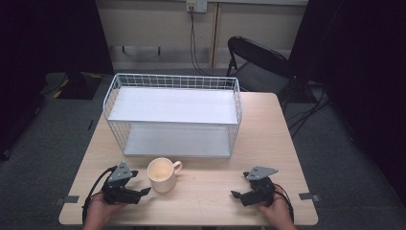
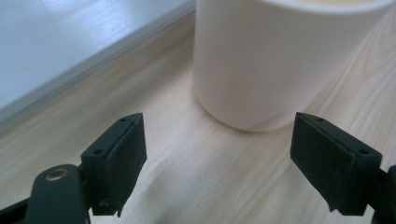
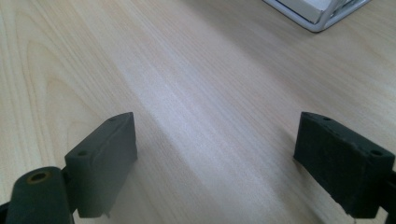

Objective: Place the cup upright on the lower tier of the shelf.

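Both tongs gape wide, empty.
Left gripper [image 1: 145, 191] faces the mug [image 1: 161, 174] just ahead; straddle its wall squarely. Right gripper [image 1: 236, 193] idles.

Left gripper [image 1: 141, 184] and right gripper [image 1: 241, 186] both low, hand-held, jaws spread wide, nothing between them, pointing inward.

Your table [image 1: 206, 191] is pale wood. A cream mug [image 1: 162, 175] stands on it just ahead of your left tongs [image 1: 137, 184], handle turned away from them. Beyond both tongs, a white wire rack [image 1: 173, 115] sits toward the far edge.
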Action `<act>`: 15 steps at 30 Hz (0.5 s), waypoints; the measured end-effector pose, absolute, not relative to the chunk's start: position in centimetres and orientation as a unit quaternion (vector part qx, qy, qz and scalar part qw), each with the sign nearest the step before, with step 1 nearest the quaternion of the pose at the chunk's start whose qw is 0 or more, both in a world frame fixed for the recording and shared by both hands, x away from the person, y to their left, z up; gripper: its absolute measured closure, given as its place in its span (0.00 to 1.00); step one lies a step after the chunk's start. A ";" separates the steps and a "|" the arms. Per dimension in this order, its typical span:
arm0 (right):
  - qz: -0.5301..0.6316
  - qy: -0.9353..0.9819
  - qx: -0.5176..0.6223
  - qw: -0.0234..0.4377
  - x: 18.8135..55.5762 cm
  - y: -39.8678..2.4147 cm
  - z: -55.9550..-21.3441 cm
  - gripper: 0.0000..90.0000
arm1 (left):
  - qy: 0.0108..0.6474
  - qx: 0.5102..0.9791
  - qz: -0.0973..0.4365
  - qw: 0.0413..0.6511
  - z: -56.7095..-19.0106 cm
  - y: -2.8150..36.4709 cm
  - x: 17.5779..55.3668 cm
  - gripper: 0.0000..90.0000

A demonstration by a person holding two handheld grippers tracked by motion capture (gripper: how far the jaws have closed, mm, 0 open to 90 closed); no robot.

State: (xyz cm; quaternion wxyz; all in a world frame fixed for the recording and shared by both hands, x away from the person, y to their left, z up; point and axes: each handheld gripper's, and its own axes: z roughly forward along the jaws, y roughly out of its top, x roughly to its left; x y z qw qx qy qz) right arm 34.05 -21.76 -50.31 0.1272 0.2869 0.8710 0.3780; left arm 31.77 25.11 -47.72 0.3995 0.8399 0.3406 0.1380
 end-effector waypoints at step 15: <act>0.378 0.871 0.288 0.128 34.0 -21.8 -50.3 0.14 | 0.345 0.822 0.138 0.431 -45.7 25.2 31.5 0.20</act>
